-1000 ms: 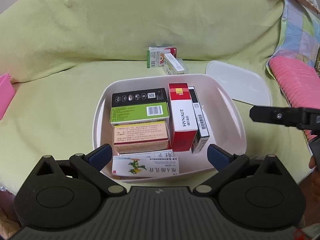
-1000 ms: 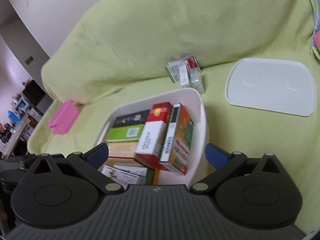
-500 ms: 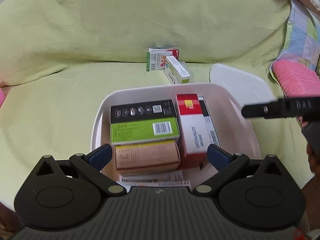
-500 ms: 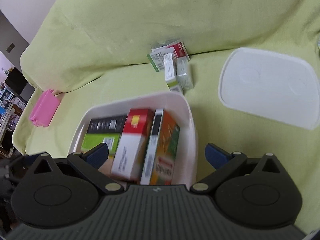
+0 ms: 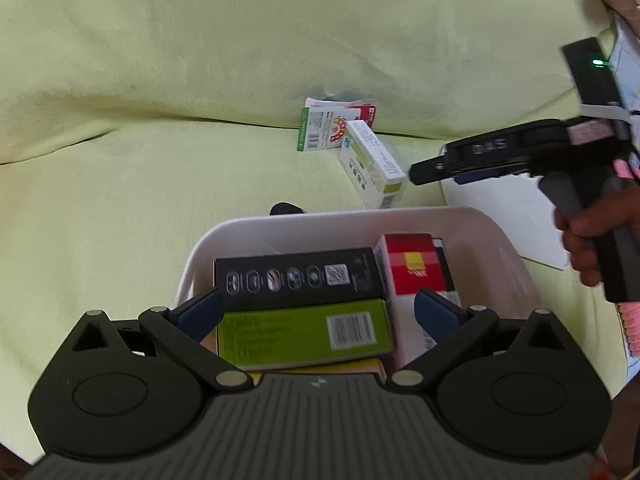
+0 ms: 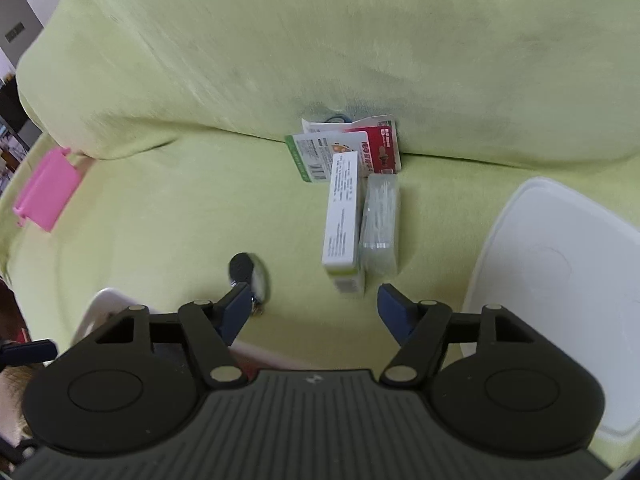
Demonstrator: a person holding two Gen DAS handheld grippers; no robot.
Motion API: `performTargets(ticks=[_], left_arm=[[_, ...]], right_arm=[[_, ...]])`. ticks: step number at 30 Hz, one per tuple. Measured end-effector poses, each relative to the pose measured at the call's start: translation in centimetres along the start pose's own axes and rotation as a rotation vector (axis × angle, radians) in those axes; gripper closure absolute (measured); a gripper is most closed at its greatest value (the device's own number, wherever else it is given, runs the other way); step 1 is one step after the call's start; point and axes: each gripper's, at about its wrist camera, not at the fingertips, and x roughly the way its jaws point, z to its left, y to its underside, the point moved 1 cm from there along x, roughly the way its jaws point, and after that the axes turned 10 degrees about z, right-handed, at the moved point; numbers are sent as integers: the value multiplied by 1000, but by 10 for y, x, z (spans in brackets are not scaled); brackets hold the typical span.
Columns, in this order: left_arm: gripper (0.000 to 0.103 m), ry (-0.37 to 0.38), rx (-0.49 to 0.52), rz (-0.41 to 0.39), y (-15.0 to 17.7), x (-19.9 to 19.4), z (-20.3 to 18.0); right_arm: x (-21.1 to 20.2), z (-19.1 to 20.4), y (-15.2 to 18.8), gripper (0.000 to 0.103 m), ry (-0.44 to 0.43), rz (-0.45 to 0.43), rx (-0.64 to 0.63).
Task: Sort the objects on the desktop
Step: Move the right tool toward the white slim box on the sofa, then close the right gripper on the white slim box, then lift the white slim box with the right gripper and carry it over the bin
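My left gripper (image 5: 316, 306) hung wide apart and empty over the near end of the white bin (image 5: 492, 240). Between its fingers lay the black box (image 5: 298, 278) with the green box (image 5: 304, 334) just nearer me, and a red-and-white box (image 5: 412, 268) stood against them toward the right finger. My right gripper (image 6: 314, 310), also spread wide with nothing in it, pointed at the green sofa cover (image 6: 160, 216). Straight ahead of it lay the long white-and-green box (image 6: 342, 220), touching a clear plastic pack (image 6: 380, 220) on its right; flat packets (image 6: 344, 148) leaned on the backrest beyond. By its left fingertip sat a small dark round thing (image 6: 242, 268), too blurred for me to name. The white lid (image 6: 560, 280) lay off to its right.
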Motion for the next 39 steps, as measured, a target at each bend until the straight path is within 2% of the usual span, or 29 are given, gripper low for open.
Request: performTargets(ticks=[2,4,6,9,11,12,15,22,24,27,32,33,35,39], left_arm=[[1,10,0,2,-5,5,4],[1,17,4,2,-10,10,7],[1,20,10,-1,-15,13,10],[1,26,23,-8,-20,16,11],[1,30,32,-13,-24,18,11],[1,32,36,-15,-25,18,11],[1,41,41,-15,-27,21,11],[1,68,70,-17,-29,24,5],[1,70,78,-13,-30,25,3],[1,69,87,-8,-30,27,0],[1,60,95,6,-30,30,-1],[1,57,93,10,-31,30,-1],[1,55,91,12,-30,29,-1],[1,47,91,11,-28,25,-1]], right_arm=[[12,1,-9,44,9,15,-11],[25,3,-19,65,21,34,-31],[35,4,-27,69,47,46,-42],[49,5,-36,69,81,65,-61],[56,7,-38,72,97,79,-82],[58,8,-38,78,104,87,-97],[58,11,-35,78,112,99,-140],[47,17,-14,79,62,173,-221],[47,13,-17,79,70,171,-205],[50,10,-26,70,70,162,-179],[66,11,-38,70,73,177,-170],[69,12,-38,70,80,178,-174],[72,14,-38,81,103,167,-190],[60,18,-38,82,128,94,-201]])
